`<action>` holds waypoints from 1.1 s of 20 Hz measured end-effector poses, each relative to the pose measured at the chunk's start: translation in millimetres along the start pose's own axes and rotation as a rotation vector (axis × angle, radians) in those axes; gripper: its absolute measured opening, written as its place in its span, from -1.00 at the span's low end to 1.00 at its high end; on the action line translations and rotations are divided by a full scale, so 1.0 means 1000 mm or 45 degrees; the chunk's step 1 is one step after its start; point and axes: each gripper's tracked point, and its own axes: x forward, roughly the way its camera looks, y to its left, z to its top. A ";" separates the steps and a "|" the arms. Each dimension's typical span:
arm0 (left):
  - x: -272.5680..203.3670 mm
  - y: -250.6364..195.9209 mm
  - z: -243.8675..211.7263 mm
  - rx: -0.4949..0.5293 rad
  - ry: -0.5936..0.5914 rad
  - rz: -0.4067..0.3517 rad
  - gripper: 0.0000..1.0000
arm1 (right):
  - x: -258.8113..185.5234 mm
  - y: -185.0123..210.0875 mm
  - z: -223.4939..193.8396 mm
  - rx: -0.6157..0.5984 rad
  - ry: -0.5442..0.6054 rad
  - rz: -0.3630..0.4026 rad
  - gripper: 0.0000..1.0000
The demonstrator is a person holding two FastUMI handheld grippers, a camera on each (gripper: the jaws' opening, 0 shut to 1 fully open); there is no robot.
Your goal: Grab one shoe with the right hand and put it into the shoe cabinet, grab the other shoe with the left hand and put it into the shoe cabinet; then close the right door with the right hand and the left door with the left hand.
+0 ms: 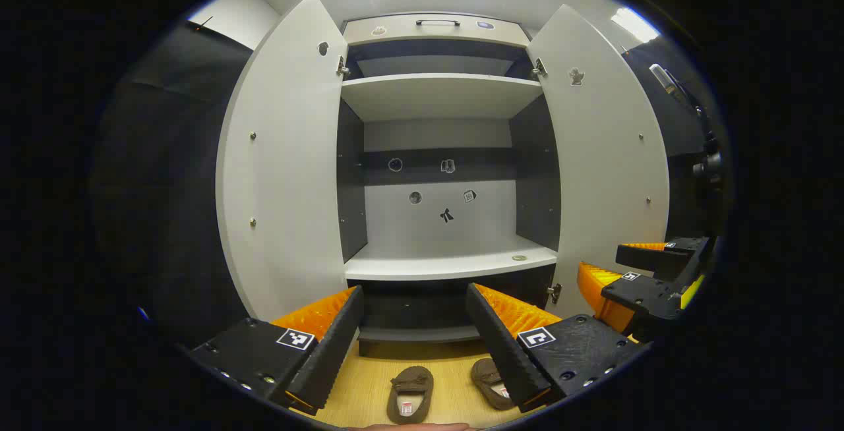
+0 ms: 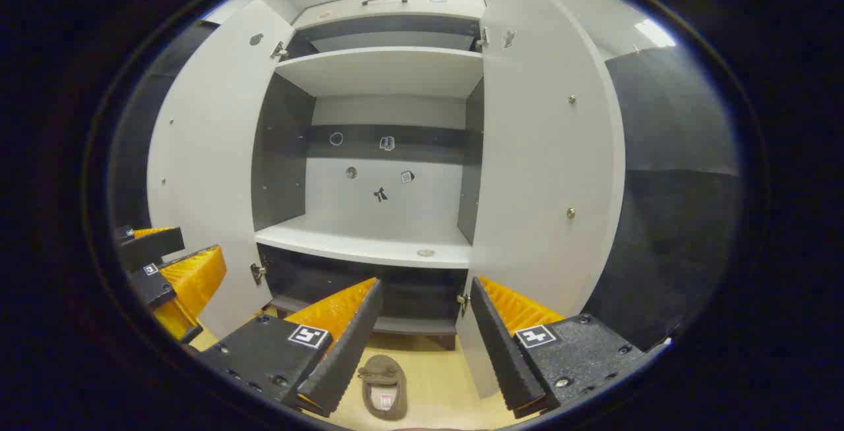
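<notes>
Both shoes are on the wooden floor in front of the shoe cabinet (image 1: 448,266), not yet picked up: in the left gripper view one shoe (image 1: 410,393) lies just before the cabinet's base, toe toward it, and the other shoe (image 1: 491,381) sits just beside it, partly hidden behind my finger. My left gripper (image 1: 415,339) hangs above them with its fingers spread wide and nothing between them; my right gripper (image 2: 425,345) is likewise spread and empty over a single shoe (image 2: 384,385) in the right gripper view. Both cabinet doors, the left door (image 1: 290,154) and the right door (image 1: 603,154), stand open, and the middle shelf (image 1: 448,263) is bare but for one small round thing. My worry is the soft shoe folding or slipping if I pinch only its rim, and the two grippers, close together in front of the cabinet, knocking each other or a door edge as I lift.
</notes>
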 end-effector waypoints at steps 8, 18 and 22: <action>-0.004 -0.004 -0.003 -0.014 0.005 0.007 0.92 | -0.008 -0.006 0.004 0.004 -0.021 0.006 0.77; -0.001 0.021 -0.004 -0.024 0.010 0.085 0.92 | -0.004 0.000 -0.009 0.001 0.048 0.070 0.77; -0.002 0.032 -0.009 -0.016 0.029 0.118 0.92 | 0.004 0.012 -0.026 -0.003 0.107 0.110 0.76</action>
